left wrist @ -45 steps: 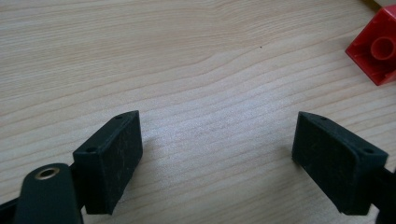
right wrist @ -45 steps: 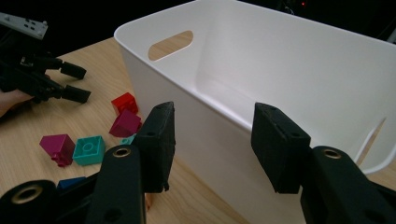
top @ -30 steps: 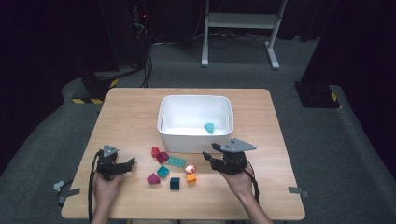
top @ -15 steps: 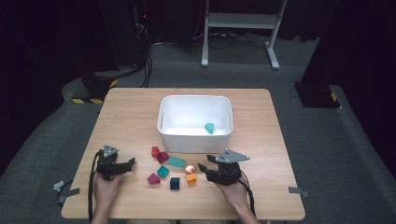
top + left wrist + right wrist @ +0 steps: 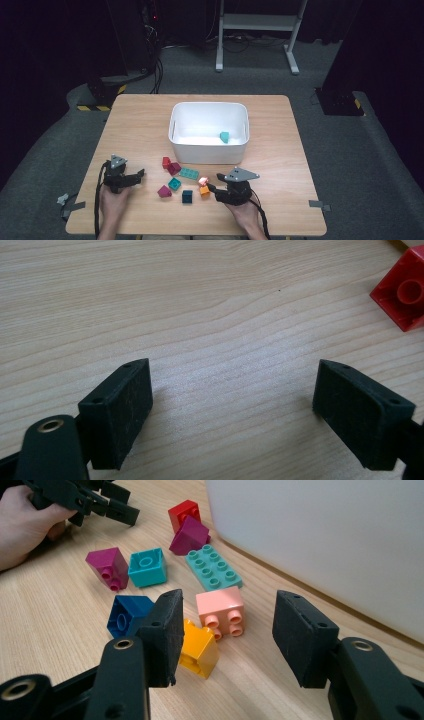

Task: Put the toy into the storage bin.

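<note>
High view, read left to right, with the white bin (image 5: pixel 209 131) as landmark. The left claw (image 5: pixel 140 174) rests on the desk (image 5: pixel 140 120) well to the front-left of the bin, held in the person's left hand (image 5: pixel 114 201). Its jaws stand wide apart with only bare wood between them; in the left gripper view the red brick (image 5: pixel 406 289) lies beyond the right-hand jaw, apart from it.

Between that claw and the bin's front wall lies the loose cluster of bricks. The red brick and a purple brick (image 5: pixel 174 168) sit touching each other just in front of the bin's front-left corner. The magenta brick (image 5: pixel 164 191) and the teal brick (image 5: pixel 175 183) lie farther from the bin, side by side. The mint flat plate (image 5: pixel 189 173) lies just in front of the bin wall. The dark blue brick (image 5: pixel 187 196) is the farthest of the cluster from the bin.

The pink brick (image 5: pixel 220 611) and the orange brick (image 5: pixel 199 648) lie at the right end of the cluster, near the bin's front wall, touching or nearly so. The right claw (image 5: pixel 226 632) hovers low at them, its jaws partly open and just having been widening; the pink brick lies ahead between the two pads, untouched, and the orange brick sits against the left-hand pad. Nothing is gripped.

Inside the bin, near its right wall, rests one turquoise brick (image 5: pixel 224 136).
</note>
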`<state>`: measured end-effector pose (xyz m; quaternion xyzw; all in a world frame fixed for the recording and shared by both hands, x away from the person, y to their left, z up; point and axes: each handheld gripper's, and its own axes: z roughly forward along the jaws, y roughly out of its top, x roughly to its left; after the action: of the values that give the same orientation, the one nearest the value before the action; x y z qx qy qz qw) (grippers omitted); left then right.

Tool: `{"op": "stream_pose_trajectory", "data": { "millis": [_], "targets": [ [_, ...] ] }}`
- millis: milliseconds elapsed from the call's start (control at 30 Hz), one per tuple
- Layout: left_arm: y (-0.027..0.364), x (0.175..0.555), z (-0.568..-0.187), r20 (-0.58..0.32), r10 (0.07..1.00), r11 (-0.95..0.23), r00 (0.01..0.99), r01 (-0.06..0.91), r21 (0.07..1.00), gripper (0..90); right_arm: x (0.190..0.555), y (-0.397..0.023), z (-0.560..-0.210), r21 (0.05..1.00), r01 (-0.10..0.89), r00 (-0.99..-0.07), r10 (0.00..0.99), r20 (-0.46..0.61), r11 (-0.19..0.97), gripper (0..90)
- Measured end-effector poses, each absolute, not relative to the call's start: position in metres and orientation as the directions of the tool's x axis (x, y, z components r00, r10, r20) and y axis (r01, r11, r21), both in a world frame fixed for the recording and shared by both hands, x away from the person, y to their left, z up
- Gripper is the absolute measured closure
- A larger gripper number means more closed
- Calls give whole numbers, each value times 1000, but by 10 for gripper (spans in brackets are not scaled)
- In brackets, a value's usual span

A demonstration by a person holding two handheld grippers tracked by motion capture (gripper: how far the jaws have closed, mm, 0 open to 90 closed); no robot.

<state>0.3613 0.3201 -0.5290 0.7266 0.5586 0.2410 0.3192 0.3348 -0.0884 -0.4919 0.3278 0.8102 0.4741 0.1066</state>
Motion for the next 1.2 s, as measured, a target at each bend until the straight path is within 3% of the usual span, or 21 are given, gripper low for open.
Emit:
{"op": "stream_pose_trajectory", "data": {
  "millis": [933,1200],
  "targets": [
    [320,361,-529,-6,966,-172,259,658,733,164,328,-54,-513,795,452,-763,637,109,405,436],
    [320,361,-529,-6,966,-172,260,658,733,164,329,-55,-516,782,460,-752,653,91,421,487]
  ]
}}
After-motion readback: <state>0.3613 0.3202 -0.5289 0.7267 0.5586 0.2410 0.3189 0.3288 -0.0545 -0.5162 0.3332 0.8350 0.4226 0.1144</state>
